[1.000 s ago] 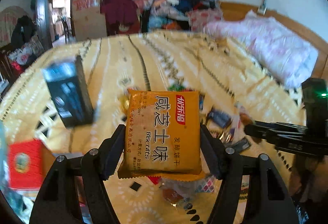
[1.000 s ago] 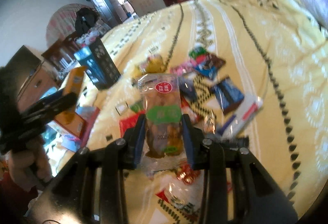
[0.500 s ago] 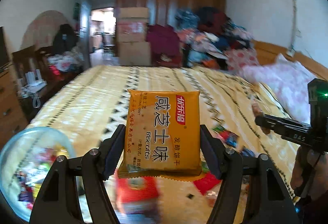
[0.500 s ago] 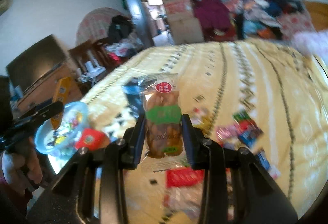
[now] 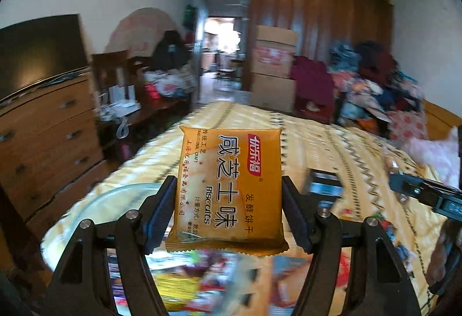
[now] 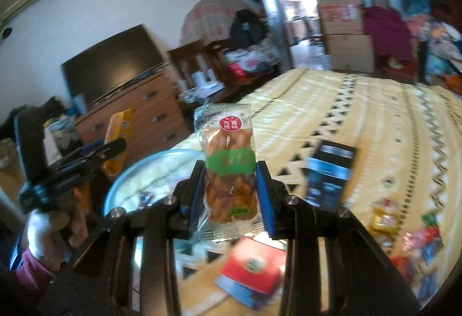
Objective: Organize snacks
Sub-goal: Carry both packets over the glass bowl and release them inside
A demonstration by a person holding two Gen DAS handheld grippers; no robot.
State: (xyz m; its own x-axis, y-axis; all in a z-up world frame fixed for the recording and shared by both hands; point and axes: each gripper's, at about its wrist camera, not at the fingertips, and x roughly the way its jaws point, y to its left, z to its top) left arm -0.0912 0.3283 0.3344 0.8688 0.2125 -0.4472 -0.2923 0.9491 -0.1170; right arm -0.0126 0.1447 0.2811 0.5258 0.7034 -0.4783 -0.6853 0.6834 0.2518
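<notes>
My left gripper [image 5: 228,212] is shut on an orange biscuit packet [image 5: 229,186], held upright above the yellow bedspread [image 5: 317,148]. My right gripper [image 6: 231,191] is shut on a clear packet of fried twists with a green band [image 6: 228,168]. A clear glass bowl [image 6: 156,171] with a few snacks in it sits near the bed's left edge, just beyond and below both packets; its rim [image 5: 115,197] shows in the left wrist view. In the right wrist view the left gripper [image 6: 78,163] and its orange packet [image 6: 118,139] appear at the left, held by a hand [image 6: 49,226].
A black box [image 6: 329,174] stands on the bed right of the bowl. A red box [image 6: 254,264] lies near the front, and loose snack wrappers [image 6: 410,232] are scattered at the right. A wooden dresser [image 5: 43,131] with a television stands left of the bed. Cardboard boxes [image 5: 274,67] and piled clothes are at the back.
Both grippers have risen and swung left with their packets, from over the scattered snacks to near the glass bowl. The grips have not changed.
</notes>
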